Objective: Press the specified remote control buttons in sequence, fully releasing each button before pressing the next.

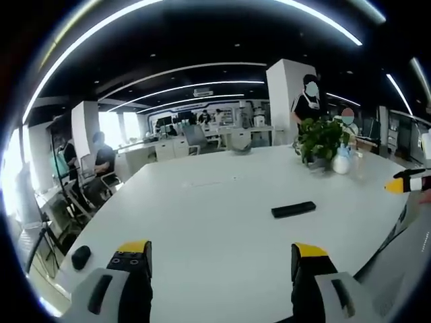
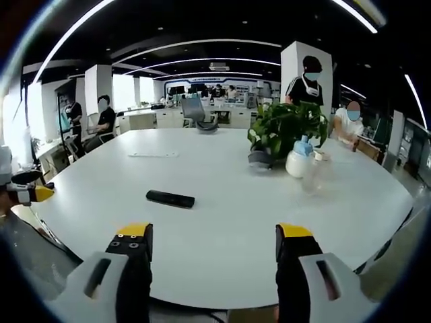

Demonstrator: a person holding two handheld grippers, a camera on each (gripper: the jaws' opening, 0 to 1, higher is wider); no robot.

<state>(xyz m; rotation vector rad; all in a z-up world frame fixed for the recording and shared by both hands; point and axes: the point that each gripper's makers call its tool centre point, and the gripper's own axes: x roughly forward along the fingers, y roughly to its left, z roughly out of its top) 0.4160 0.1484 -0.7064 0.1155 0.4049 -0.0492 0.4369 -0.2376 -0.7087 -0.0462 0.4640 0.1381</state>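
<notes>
A black remote control [image 1: 293, 209] lies flat on a wide white table [image 1: 222, 229], right of centre in the left gripper view and left of centre in the right gripper view [image 2: 170, 198]. Both tools — the left gripper [image 1: 222, 259] and the right gripper [image 2: 214, 242] — hover with jaws spread wide, holding nothing. A potted plant [image 2: 283, 131] and a pale bottle [image 2: 299, 158] stand farther back, where people are gathered.
</notes>
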